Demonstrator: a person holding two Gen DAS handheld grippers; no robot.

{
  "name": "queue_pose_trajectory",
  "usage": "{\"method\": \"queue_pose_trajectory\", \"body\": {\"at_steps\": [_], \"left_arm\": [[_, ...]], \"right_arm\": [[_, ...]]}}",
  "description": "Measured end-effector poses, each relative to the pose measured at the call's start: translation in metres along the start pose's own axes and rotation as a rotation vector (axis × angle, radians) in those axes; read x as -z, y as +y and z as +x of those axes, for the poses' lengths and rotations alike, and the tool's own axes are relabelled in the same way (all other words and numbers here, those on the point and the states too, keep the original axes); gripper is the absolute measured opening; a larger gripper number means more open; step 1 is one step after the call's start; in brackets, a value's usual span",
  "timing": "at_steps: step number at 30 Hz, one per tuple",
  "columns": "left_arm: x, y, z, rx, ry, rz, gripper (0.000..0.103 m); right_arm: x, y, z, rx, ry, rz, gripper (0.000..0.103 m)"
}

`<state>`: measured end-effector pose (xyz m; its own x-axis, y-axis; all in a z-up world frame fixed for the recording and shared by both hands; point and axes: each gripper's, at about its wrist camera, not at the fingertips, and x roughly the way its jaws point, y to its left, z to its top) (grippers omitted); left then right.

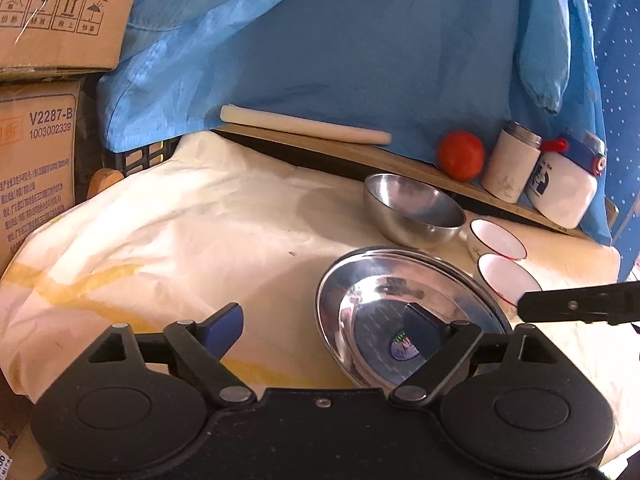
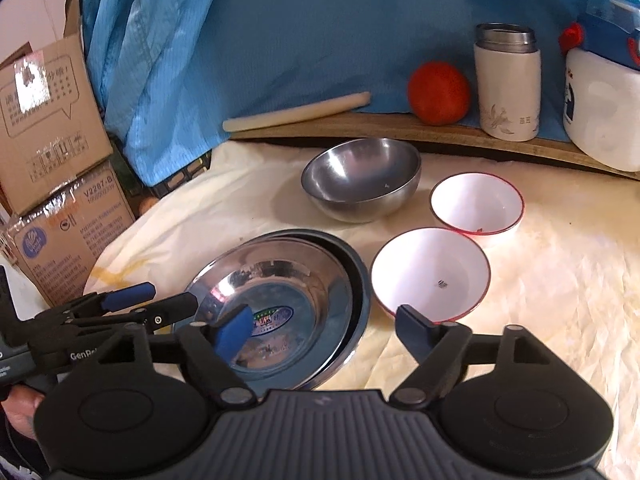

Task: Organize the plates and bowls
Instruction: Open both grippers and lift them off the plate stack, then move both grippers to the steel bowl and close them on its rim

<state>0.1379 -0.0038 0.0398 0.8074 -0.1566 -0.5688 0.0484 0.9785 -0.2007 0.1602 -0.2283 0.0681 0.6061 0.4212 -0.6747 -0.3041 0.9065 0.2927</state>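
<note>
Both jaws released, empty, over stacked steel plates (image 2: 280, 304). Next: nest white bowls (image 2: 430, 272); grip rim squarely, lower gently.

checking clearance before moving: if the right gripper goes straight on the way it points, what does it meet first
Probably the stacked steel plates, near their right rim: the open right gripper straddles it. The nearer white bowl lies just right of that line. Depth is unclear.

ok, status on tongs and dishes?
Left tongs open, empty. Right tongs open, empty. Steel plates stacked; steel bowl, two white bowls loose. Nothing blocking.
</note>
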Motion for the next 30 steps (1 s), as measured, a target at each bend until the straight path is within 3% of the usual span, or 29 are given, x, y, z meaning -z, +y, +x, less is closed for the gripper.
{"method": "queue_pose_trajectory", "body": {"at_steps": [8,18,25,30], "left_arm": [[-0.004,-0.003,0.005,0.010,-0.036,-0.007,0.102],[0.002,-0.008,0.009,0.003,-0.116,-0.063,0.102],[-0.008,-0.020,0.007,0.027,-0.156,-0.025,0.102],[-0.015,-0.033,0.012,0.075,-0.133,0.021,0.102]], "right_arm": [[0.003,-0.010,-0.005,-0.034,-0.024,0.016,0.097],[0.009,-0.014,-0.015,-0.044,-0.055,0.005,0.100],[0.009,-0.025,-0.026,-0.032,-0.092,0.017,0.102],[0.011,-0.043,-0.033,-0.027,-0.117,0.059,0.102]]}}
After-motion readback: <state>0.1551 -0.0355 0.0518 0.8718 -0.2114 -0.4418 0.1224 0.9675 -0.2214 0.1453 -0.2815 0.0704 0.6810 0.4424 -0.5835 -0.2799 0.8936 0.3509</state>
